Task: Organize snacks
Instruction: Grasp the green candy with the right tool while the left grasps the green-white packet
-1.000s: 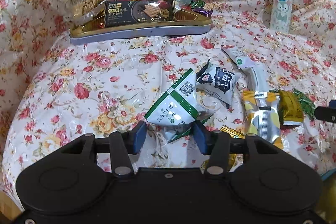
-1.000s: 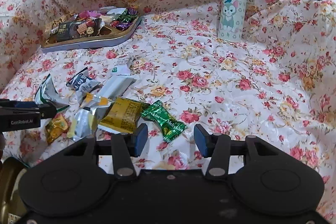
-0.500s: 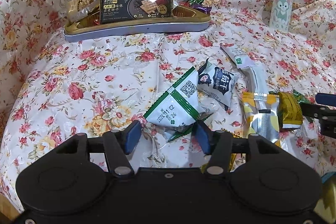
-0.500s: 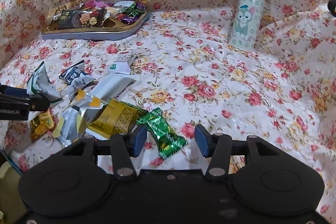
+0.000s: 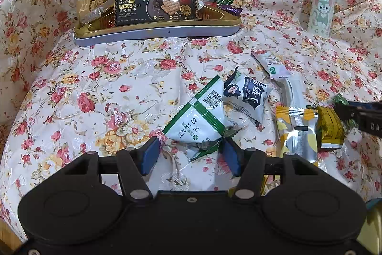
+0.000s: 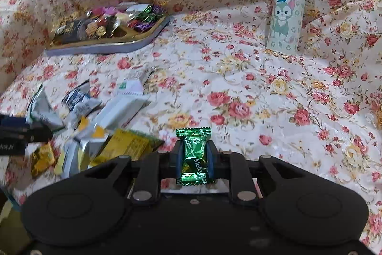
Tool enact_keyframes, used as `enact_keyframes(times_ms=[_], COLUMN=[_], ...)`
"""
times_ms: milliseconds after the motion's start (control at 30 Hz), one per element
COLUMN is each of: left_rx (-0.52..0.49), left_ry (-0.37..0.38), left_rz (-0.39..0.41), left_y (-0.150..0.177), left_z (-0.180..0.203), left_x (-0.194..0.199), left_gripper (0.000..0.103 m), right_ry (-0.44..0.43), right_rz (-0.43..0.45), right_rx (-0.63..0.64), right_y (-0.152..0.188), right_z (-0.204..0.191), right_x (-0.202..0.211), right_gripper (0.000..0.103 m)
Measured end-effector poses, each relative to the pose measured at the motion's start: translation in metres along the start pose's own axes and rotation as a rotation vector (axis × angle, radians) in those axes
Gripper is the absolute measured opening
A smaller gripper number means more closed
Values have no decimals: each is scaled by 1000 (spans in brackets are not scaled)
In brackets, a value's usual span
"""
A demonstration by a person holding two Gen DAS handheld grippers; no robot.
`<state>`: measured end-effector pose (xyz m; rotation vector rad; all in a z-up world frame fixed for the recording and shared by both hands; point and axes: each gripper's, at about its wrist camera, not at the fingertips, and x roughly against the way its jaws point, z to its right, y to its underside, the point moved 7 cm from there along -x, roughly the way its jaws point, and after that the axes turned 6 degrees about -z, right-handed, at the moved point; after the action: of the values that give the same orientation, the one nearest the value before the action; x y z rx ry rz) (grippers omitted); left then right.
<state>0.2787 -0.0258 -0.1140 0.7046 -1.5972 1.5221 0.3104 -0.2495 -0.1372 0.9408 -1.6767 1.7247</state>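
My right gripper (image 6: 194,155) is shut on a green foil candy (image 6: 193,154), held just above the floral cloth. My left gripper (image 5: 189,154) is open, its pads on either side of the near end of a white-and-green snack packet (image 5: 200,116). Beside that lie a white-and-black packet (image 5: 248,94), a white stick sachet (image 5: 272,63), a yellow-and-silver packet (image 5: 298,130) and a mustard-yellow packet (image 5: 330,126). The gold tray (image 5: 155,32) of snacks sits at the back left; it also shows in the right wrist view (image 6: 133,44).
A cartoon-print water bottle (image 6: 286,8) stands upright at the back right. A small gold candy (image 6: 43,159) lies at the near left of the pile. The floral cloth rises in folds behind the tray and bottle.
My right gripper closed on the green candy and lifted it off the cloth. My left gripper moved slightly closer to the white-and-green packet, still open.
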Motion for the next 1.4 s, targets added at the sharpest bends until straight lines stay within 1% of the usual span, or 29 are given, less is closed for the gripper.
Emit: enact_keyframes(times_ms=[167,400,600,733,867,933,1067,1200,1400], left_rx=[5,16,58,108,139,144,150,150,106], left_ry=[-3,-4,16,41,43,37,45,72,88], left_rz=[-2,-17,-40,-52,-55,-57,-66,-60,-29], left_y=[0,-2,-9,-18,-29,-33,-36,-32,-23], left_z=[0,0,-3,-8,-15,-18,-24,-24,-18], left_x=[-1,-3,-5,-7,-12,-15,-15,-8,5], left_gripper=[61,63,64,64,63,63,57,57,57], right_ry=[6,32,28,35,39,39,41,42,45], right_rz=[32,63,65,62,62,62,62,62,59], right_rx=[-33,9,16,27,35,35,39,40,51], right_y=[-12,-19,-21,-21,-21,-21,-21,-21,-21], right_z=[4,1,2,0,-1,-1,-1,-2,-3], right_x=[-10,-20,-23,-24,-24,-24,-24,-23,-23], right_gripper=[21,21,21,21,21,21,21,21,21])
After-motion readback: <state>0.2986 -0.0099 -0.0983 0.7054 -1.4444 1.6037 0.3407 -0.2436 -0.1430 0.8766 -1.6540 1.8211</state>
